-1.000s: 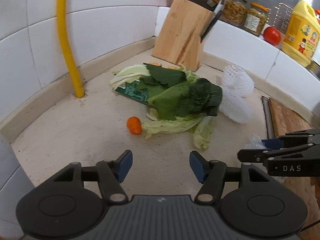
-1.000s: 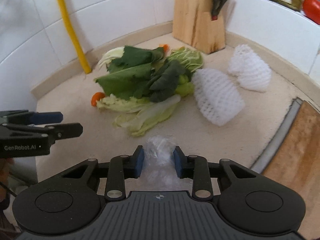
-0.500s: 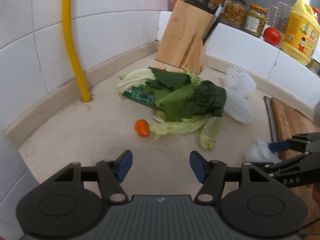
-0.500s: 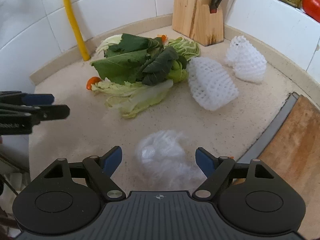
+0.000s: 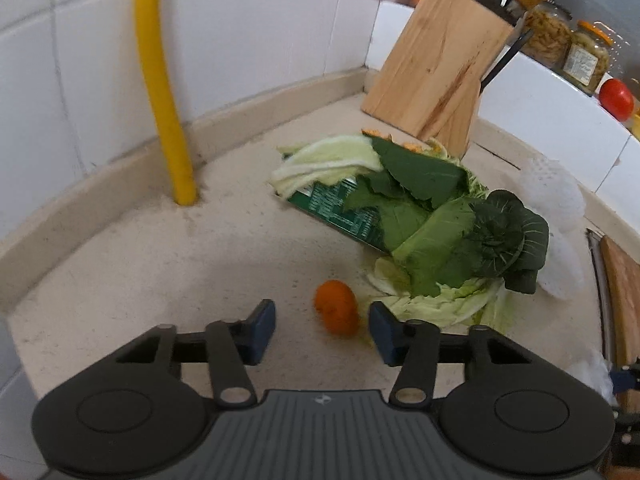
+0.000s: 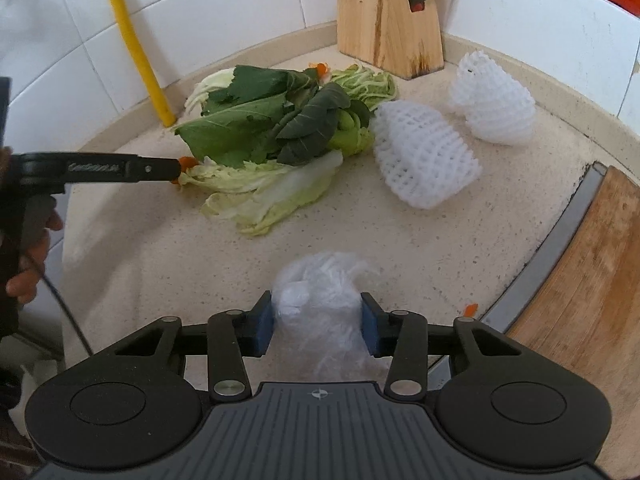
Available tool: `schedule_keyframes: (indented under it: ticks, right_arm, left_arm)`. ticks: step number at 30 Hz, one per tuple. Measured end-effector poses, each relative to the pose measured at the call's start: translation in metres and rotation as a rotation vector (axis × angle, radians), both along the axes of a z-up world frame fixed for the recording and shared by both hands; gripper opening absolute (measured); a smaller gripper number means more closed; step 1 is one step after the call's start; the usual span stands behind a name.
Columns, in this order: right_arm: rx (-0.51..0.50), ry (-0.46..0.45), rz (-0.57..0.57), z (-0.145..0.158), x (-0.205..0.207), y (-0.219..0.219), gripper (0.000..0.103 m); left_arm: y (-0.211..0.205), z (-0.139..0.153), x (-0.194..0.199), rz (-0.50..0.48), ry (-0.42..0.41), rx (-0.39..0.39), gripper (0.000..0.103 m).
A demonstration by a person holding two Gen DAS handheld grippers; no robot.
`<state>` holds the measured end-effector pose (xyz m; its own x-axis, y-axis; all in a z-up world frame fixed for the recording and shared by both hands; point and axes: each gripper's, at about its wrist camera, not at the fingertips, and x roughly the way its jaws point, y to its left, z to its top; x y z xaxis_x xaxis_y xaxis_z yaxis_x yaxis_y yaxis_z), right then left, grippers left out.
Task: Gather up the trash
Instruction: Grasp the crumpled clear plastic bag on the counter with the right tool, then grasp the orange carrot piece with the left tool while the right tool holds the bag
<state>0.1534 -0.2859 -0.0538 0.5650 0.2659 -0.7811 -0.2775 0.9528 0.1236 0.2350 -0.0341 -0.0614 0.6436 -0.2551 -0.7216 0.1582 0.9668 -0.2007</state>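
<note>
Plastic wrap (image 6: 320, 300) crumpled, translucent white, between closing right gripper (image 6: 317, 326) pads

1. The pale speckled stone counter (image 6: 400, 240) looks matt and slightly grainy.
2. The white wall tiles (image 5: 248, 40) are glossy and smooth.
3. The light wooden knife block (image 5: 432, 68) shows bare, streaked grain.
4. The two white foam net sleeves (image 6: 424, 156) have an open, soft mesh.
5. The crumpled clear plastic bag (image 6: 320, 292) is thin and filmy.
6. The brown wooden cutting board (image 6: 588, 280) looks worn and dull.
7. The yellow pipe (image 5: 160, 80) is smooth plastic.
</note>
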Motion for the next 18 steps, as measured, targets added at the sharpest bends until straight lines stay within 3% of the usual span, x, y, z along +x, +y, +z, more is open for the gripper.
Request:
schedule_keyframes:
  ticks: [4, 8, 18]
  right_arm:
    - [-0.005, 0.001, 0.005, 0.000, 0.001, 0.000, 0.053]
    - [-0.008, 0.002, 0.000, 0.001, -0.001, 0.001, 0.051]
    - [0.016, -0.030, 0.020, 0.015, -0.012, 0.011, 0.045]
  left_arm:
    - [-0.009, -0.002, 0.008, 0.003, -0.001, 0.014, 0.031]
    - [-0.006, -0.001, 0.009, 0.006, 0.024, -0.007, 0.012]
    - [0.019, 0.011, -0.040, -0.006, 0.028, -0.002, 0.011]
